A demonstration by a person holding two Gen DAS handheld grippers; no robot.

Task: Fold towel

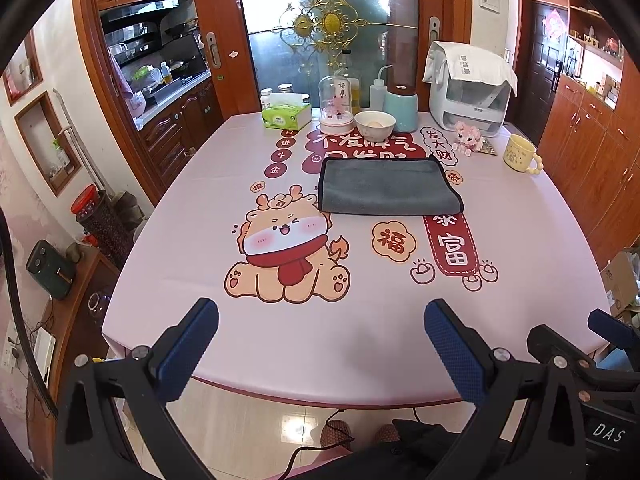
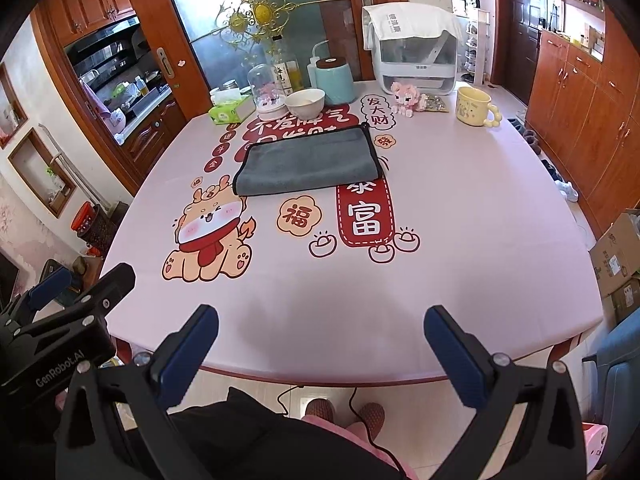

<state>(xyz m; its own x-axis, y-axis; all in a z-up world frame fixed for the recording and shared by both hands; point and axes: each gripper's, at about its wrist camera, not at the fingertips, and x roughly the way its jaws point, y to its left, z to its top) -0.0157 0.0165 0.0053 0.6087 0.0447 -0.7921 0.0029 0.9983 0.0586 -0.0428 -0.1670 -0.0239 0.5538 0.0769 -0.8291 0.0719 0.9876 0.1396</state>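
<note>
A grey towel (image 1: 388, 186) with a dark trim lies flat and folded on the pink printed tablecloth (image 1: 304, 332), near the table's middle; it also shows in the right wrist view (image 2: 310, 162). My left gripper (image 1: 322, 344) is open and empty, held at the table's near edge, well short of the towel. My right gripper (image 2: 322, 350) is open and empty too, at the near edge. The right gripper shows at the right border of the left wrist view (image 1: 600, 344); the left gripper shows at the left of the right wrist view (image 2: 80, 284).
Along the far edge stand a tissue box (image 1: 287, 115), a glass dome (image 1: 336, 106), a white bowl (image 1: 375, 125), a teal canister (image 1: 401, 107), a white appliance (image 1: 468, 92), a pink toy (image 1: 466, 137) and a yellow mug (image 1: 519, 153). Cabinets (image 1: 592, 168) flank the right.
</note>
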